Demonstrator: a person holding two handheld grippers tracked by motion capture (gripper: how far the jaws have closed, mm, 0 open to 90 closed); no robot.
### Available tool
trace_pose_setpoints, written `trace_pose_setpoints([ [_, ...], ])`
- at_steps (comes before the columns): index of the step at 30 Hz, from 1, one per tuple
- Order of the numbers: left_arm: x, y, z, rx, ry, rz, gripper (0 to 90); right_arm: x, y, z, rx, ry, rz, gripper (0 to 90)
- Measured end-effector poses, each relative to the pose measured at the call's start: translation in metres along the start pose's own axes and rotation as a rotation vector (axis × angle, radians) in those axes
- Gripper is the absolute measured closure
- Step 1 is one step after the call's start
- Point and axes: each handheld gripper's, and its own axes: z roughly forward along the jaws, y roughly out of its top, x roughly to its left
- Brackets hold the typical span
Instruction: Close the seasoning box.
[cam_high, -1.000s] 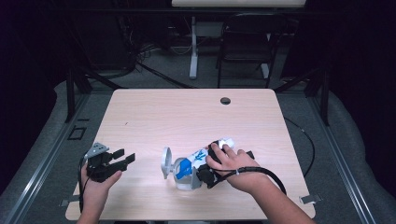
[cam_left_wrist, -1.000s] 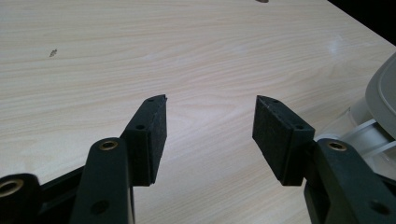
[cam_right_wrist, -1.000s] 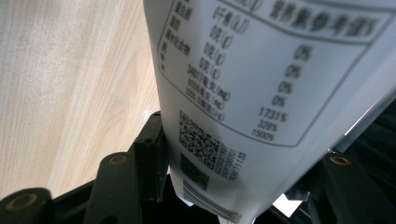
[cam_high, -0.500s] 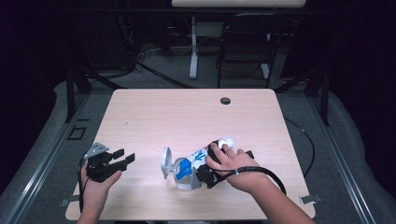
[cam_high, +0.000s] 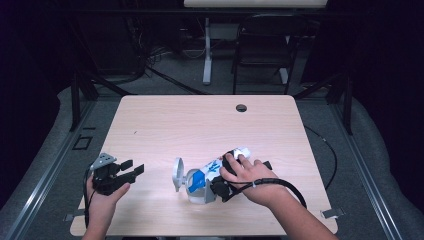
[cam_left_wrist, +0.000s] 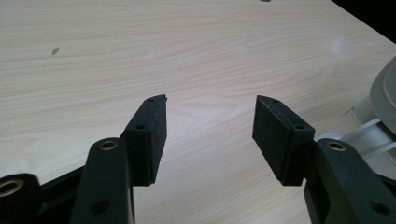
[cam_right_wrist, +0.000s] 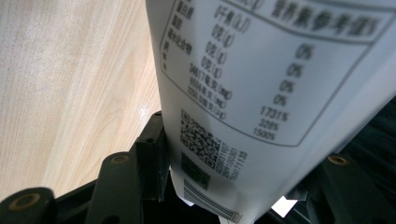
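Pouch (cam_high: 226, 164) in right tool (cam_high: 216, 187); grey container (cam_high: 187, 180) touching; left tool (cam_high: 131, 171) apart.

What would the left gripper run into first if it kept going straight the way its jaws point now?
Probably nothing soon: the left gripper, jaws open and empty, points across bare table. The grey-lidded container, gripped with a white pouch by the right gripper, sits just right of that line, though depth is hard to judge.

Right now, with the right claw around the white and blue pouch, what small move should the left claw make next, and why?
Probably ease the open left claw toward the white and blue pouch's grey cap. The right claw grips the pouch, lying on the wooden table, and the cap faces the left claw.
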Motion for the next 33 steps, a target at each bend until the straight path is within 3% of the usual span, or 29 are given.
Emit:
trace_pose_setpoints([
  [33,0.0017,-0.0012,0.0010,0.001,0.002,-0.005,45.3,0.0001,0.0004,-0.0001,-0.002,-0.013,-0.018,47.8],
])
